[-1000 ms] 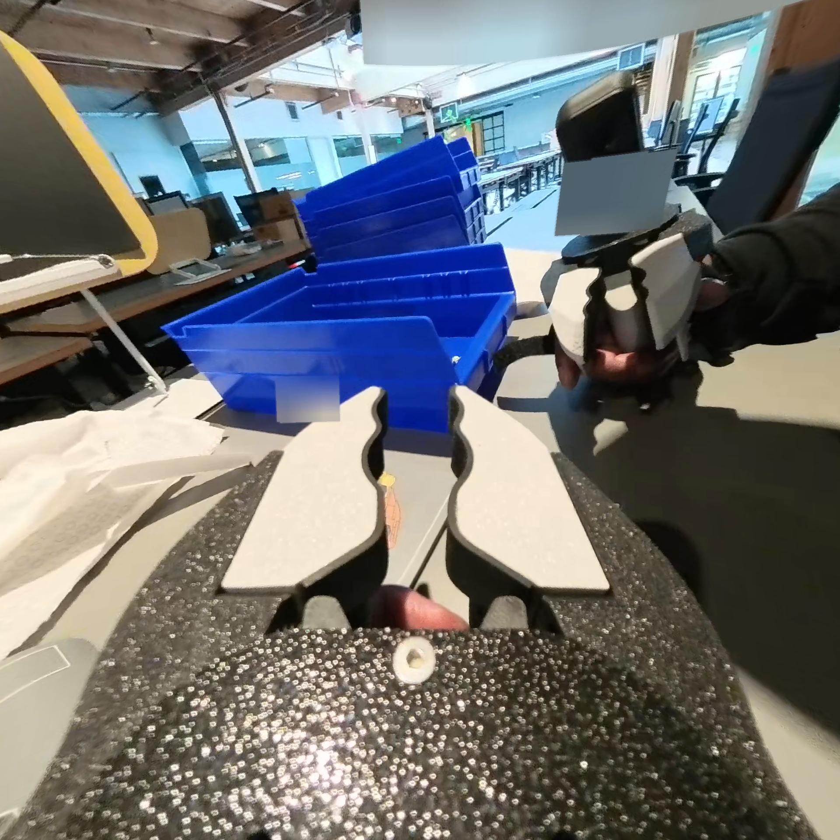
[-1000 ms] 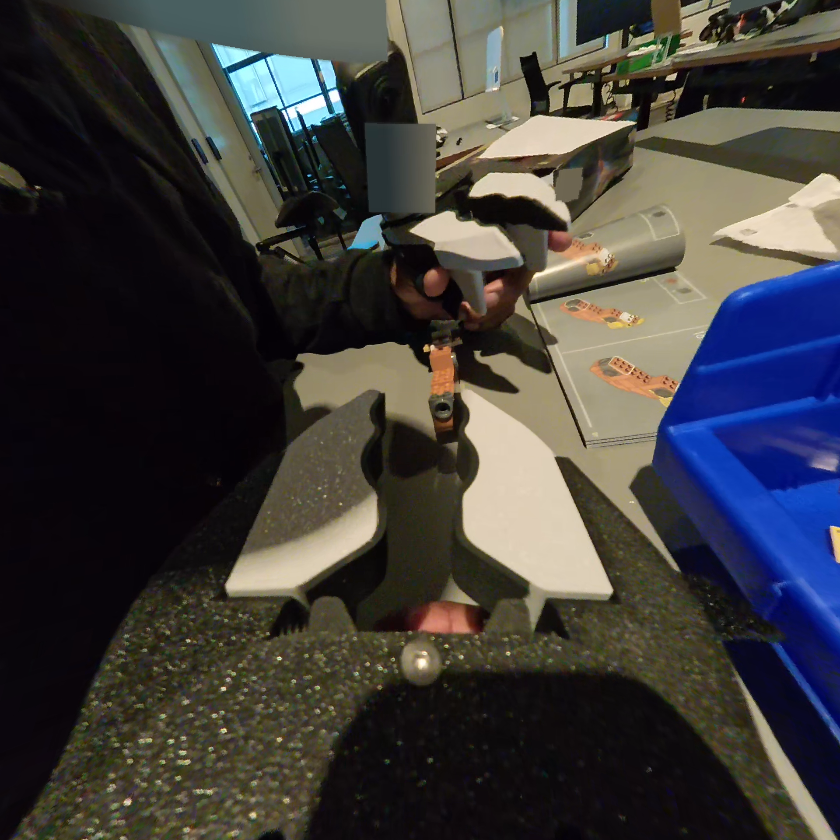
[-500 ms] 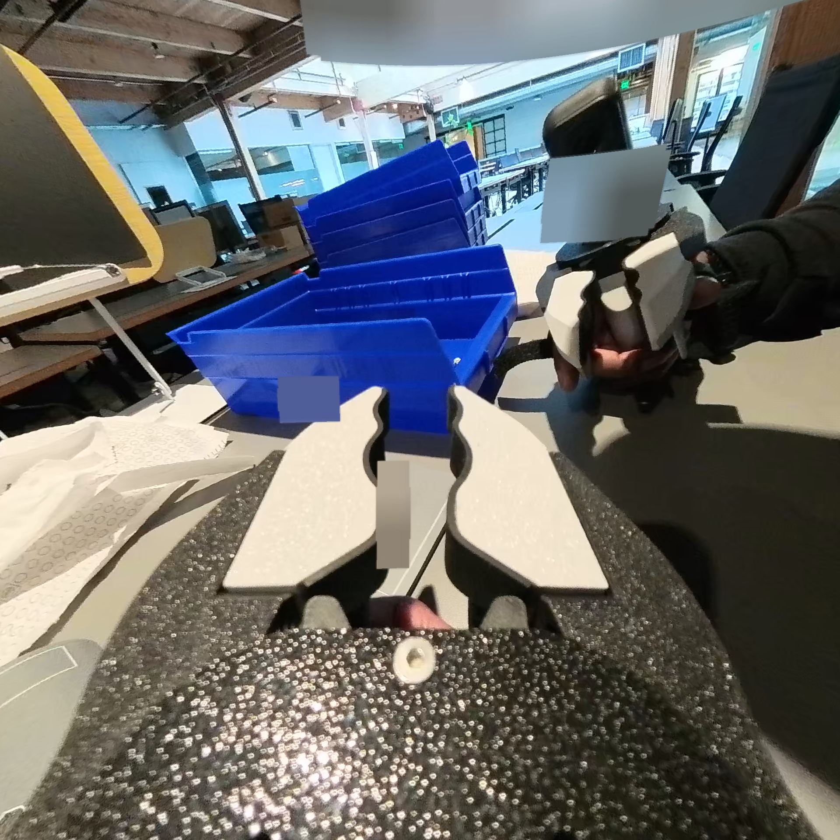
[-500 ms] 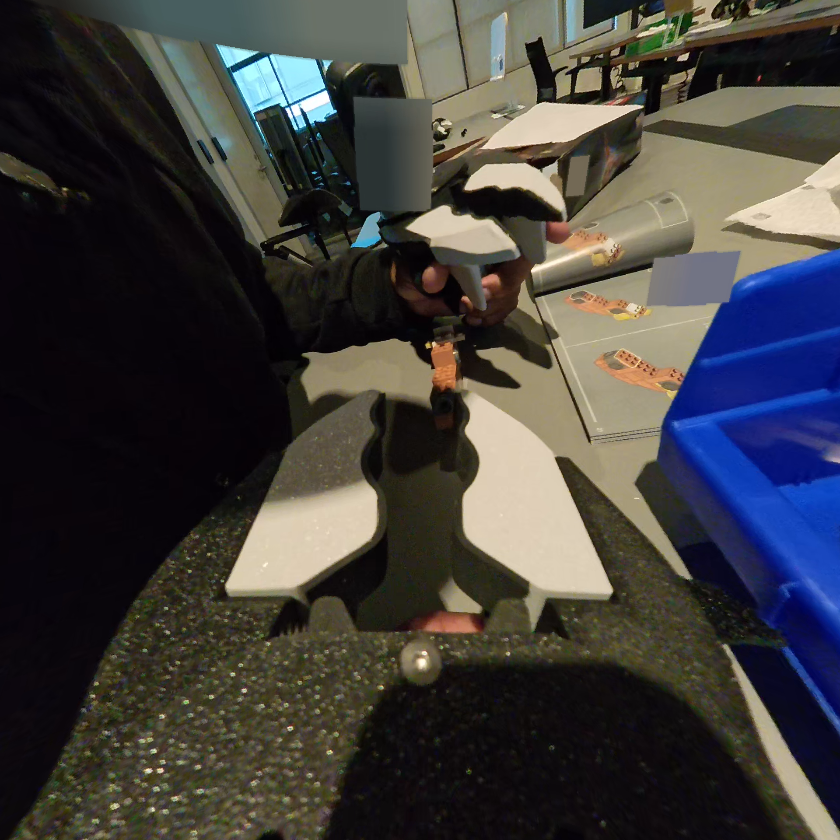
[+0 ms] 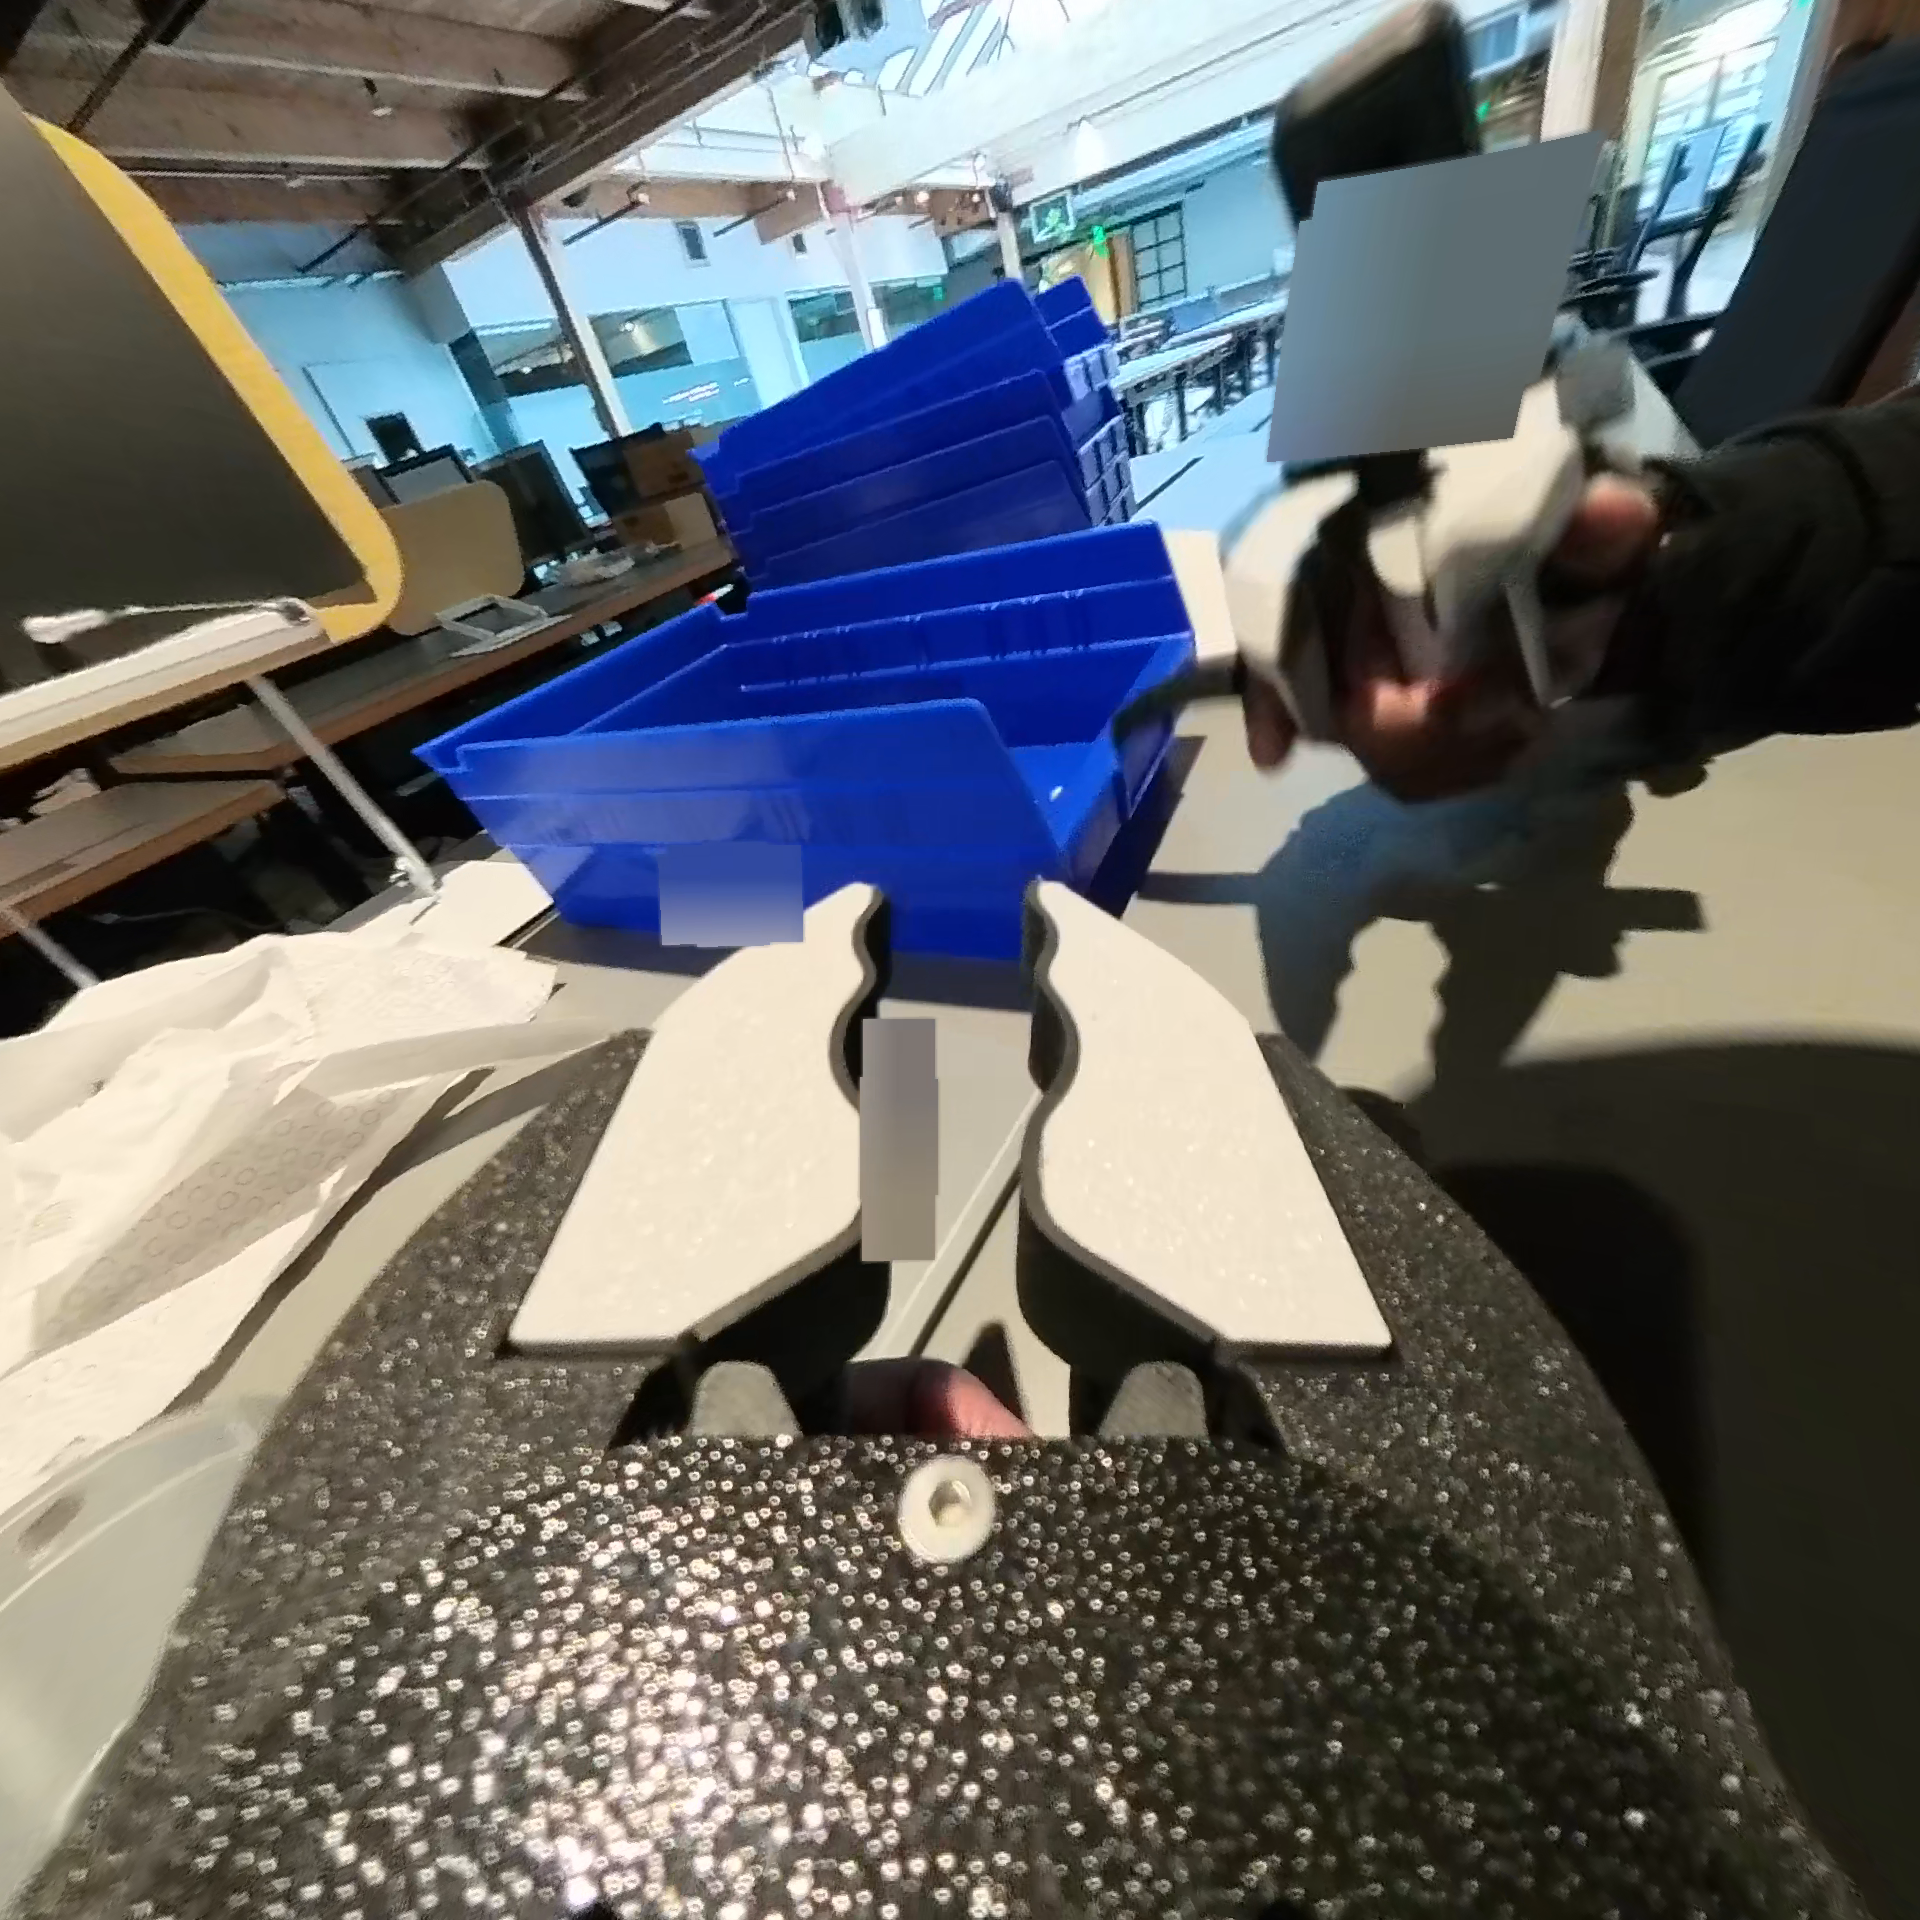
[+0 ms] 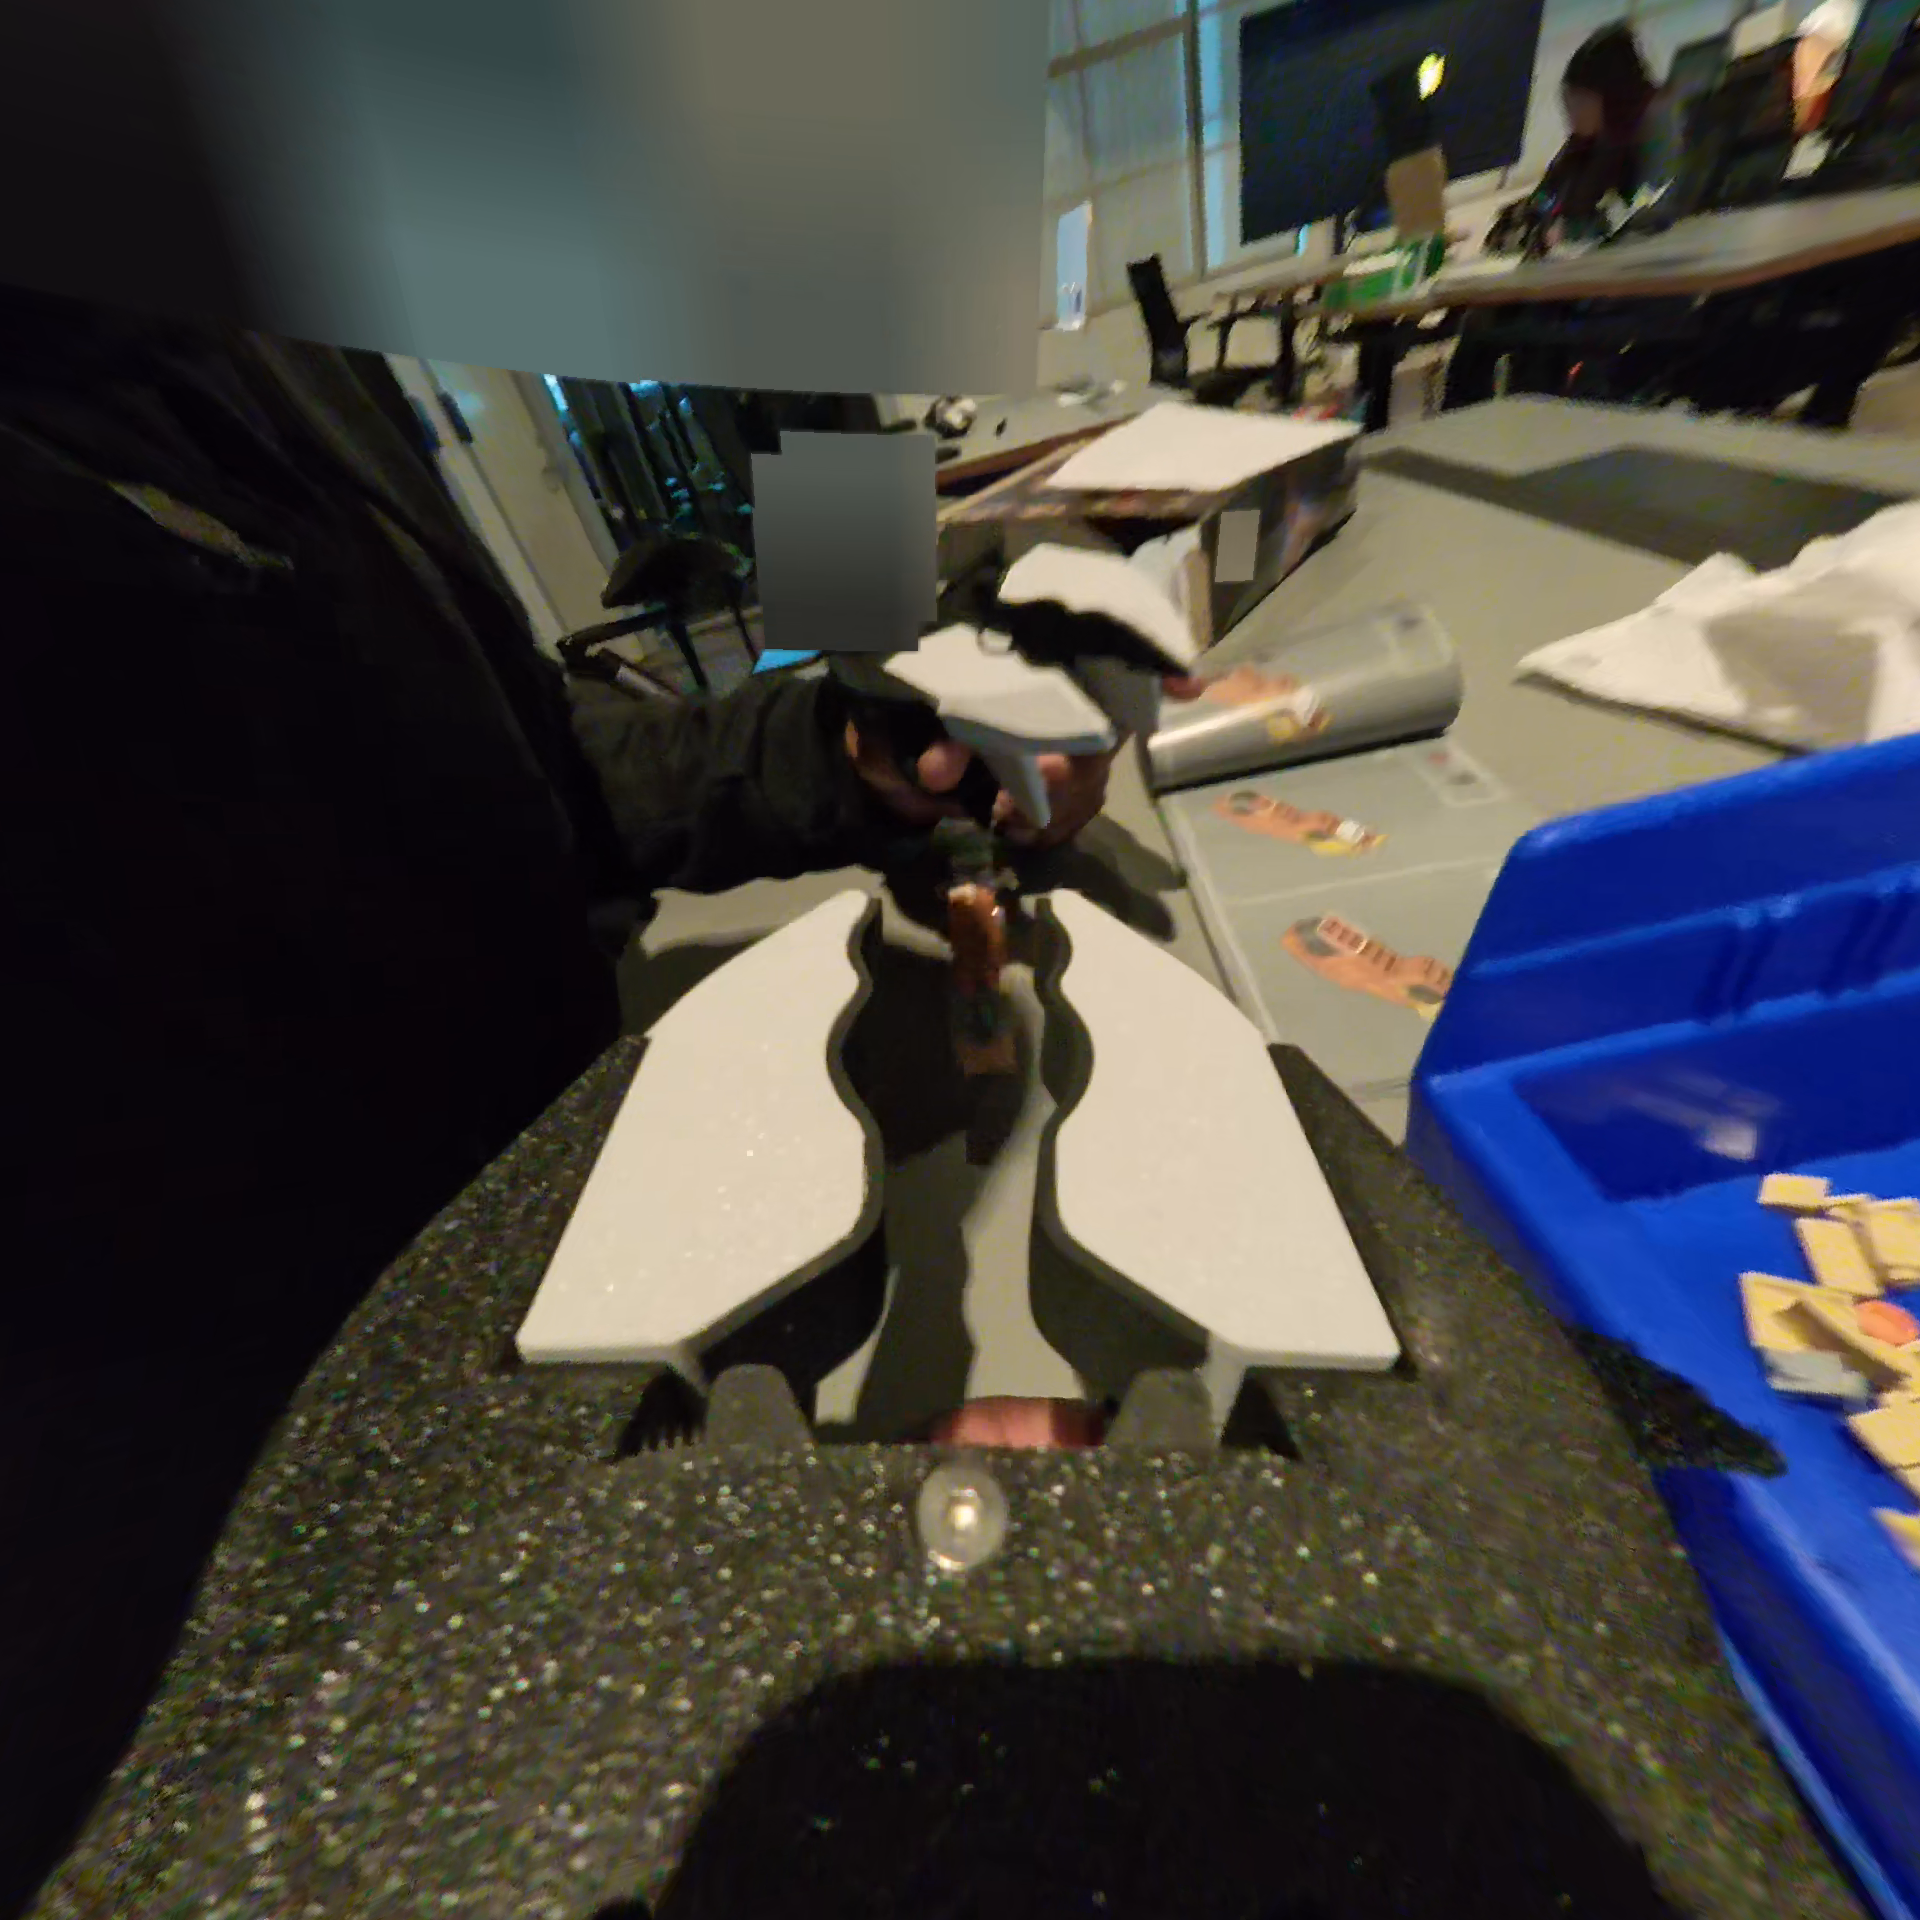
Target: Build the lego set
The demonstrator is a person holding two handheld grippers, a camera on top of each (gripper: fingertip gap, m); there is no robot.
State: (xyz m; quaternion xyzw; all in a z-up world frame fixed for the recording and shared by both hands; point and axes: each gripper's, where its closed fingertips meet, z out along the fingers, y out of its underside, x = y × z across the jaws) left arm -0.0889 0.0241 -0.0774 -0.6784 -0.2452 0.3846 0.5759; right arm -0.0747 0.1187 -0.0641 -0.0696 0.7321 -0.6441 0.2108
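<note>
Grey and matte, the table (image 6: 1621, 582) sits in an open office with timber ceiling beams and desks beyond. On the right wrist view, the right claw (image 6: 961, 914) has its two pale grey foam-faced fingers (image 6: 1174, 1153) spread apart, gripping nothing; between their tips, and a little beyond them, stands the small orange-brown and dark lego assembly (image 6: 977, 987), upright and narrow (blurred, so its bricks cannot be told apart). Just behind it a hand in a dark sleeve holds the left claw (image 6: 1029, 805), pointed down toward the top of the assembly; whether it pinches the assembly cannot be told from here. On the left wrist view the left claw (image 5: 954, 914) shows a clear gap between its fingers (image 5: 727, 1153) and nothing visible in it apart from a mosaic patch. Farther out, an open instruction booklet with pictures of an orange model (image 6: 1340, 914) lies flat on the table, a rolled page end behind it. To the right is a blue plastic bin with dividers (image 6: 1621, 1049) holding loose tan lego pieces (image 6: 1839, 1309). More blue bins (image 5: 914, 499) are stacked behind it, and crumpled white paper bags (image 5: 208, 1091) lie to the left.
</note>
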